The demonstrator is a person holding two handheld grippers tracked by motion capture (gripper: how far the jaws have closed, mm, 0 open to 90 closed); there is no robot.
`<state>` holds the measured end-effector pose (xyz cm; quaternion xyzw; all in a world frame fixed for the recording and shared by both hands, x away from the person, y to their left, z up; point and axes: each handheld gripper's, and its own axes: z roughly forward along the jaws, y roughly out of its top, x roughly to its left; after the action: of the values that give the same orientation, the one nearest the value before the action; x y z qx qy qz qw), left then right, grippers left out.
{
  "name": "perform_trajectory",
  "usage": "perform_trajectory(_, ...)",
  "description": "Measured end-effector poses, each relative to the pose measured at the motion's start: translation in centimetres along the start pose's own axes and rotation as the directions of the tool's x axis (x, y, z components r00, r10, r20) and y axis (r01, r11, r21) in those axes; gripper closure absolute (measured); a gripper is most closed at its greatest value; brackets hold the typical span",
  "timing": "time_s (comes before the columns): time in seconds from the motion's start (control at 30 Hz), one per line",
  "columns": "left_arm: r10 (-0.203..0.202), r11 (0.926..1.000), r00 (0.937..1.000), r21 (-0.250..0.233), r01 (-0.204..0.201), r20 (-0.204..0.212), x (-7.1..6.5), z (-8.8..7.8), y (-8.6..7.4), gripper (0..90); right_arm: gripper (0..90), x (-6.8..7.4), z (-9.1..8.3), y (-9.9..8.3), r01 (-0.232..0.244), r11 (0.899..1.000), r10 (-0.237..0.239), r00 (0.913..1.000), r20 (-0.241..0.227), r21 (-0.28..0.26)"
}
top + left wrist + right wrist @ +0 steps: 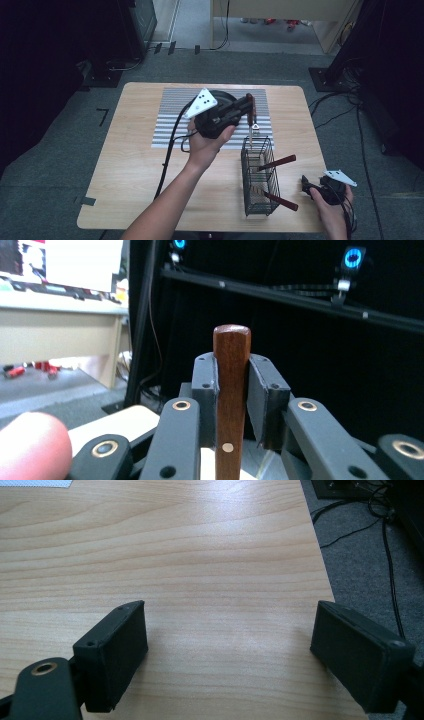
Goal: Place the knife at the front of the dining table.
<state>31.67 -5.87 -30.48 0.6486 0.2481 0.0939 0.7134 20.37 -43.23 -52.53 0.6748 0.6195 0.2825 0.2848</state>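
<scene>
Clamped on the wooden handle (231,390) of a fork (252,117), the left gripper (248,106) carries it upright, tines hanging down just above the wire basket (270,197), probably so it can drop in tines first. 2 other wooden-handled utensils (277,162) already lean out of that basket. Right gripper (230,652) rests near the table (200,555) edge, jaws spread wide and holding nothing, seemingly waiting clear of the work.

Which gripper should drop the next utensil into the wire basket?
Left. The left gripper already clamps a wooden-handled utensil, hanging tip-down just behind the wire basket. The right gripper sits with jaws open and nothing between them, on the table right of the basket.
</scene>
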Motion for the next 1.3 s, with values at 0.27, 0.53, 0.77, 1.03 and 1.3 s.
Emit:
perform_trajectory(0.27, 0.001, 0.9949, 0.9991, -0.101, -0.006, -0.042, 1.0, -3.6, 2.7, 76.2, 14.5, 0.0, 0.0, 0.0, 0.000, 1.000, 0.000, 1.0000, 0.000, 0.000)
perform_trajectory(0.53, 0.021, 0.9920, 0.9879, -0.120, -0.040, -0.154, 2.6, -6.8, 3.4, 76.1, 14.5, 0.0, 0.0, 0.0, 0.001, 1.000, -0.001, 1.0000, 0.000, -0.001)
perform_trajectory(0.77, -0.035, 0.9954, 0.9417, -0.096, 0.003, -0.335, 5.5, -10.2, 2.4, 76.2, 14.2, 0.0, 0.0, 0.0, 0.001, 1.000, -0.001, 1.0000, 0.001, 0.000)
perform_trajectory(1.03, -0.013, 0.9997, 0.8652, -0.024, 0.001, -0.501, 8.3, -12.3, 0.7, 76.2, 14.1, 0.0, 0.0, 0.0, 0.001, 1.000, -0.001, 1.0000, 0.002, 0.001)
perform_trajectory(1.3, 0.051, 0.9950, 0.7778, 0.099, 0.015, -0.626, 11.0, -12.0, -1.0, 76.3, 14.0, 0.0, 0.0, 0.0, 0.000, 1.000, 0.000, 1.0000, 0.002, 0.000)
